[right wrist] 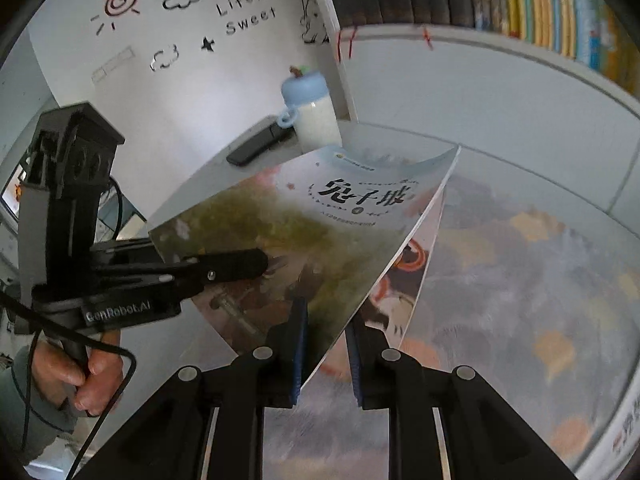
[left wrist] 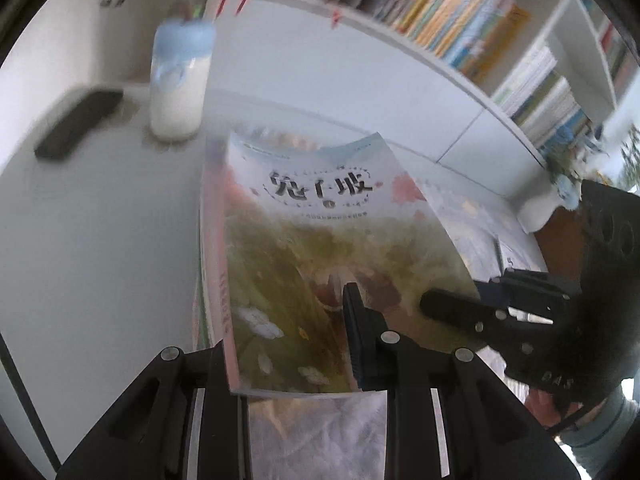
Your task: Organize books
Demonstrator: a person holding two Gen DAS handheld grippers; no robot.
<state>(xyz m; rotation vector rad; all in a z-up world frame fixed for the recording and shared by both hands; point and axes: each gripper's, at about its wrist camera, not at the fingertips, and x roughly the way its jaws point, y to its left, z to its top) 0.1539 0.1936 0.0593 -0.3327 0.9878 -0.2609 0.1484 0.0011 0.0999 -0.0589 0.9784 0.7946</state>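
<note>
Lifting step judged in hand: a thin picture book (left wrist: 320,248) is held off the white desk (left wrist: 88,240) by both grippers, tilted, its cover facing up. The left gripper (left wrist: 288,356) is closed on the book's near edge by the spine, one pad on the cover, the other finger under it. The right gripper (right wrist: 326,352) is pinched nearly shut on the opposite long edge; in the left wrist view it is seen entering from the right side. More books (right wrist: 520,260) lie flat beneath, apart from the lifted one. A milk-white bottle with a blue cap (left wrist: 178,80) and a dark flat object (left wrist: 76,124) stand on the desk behind. Shelves (left wrist: 460,12) packed with upright books are seen above. Next move, as judged: the book is to be carried clear and turned upright for shelving, both grips kept firm against bending.
</note>
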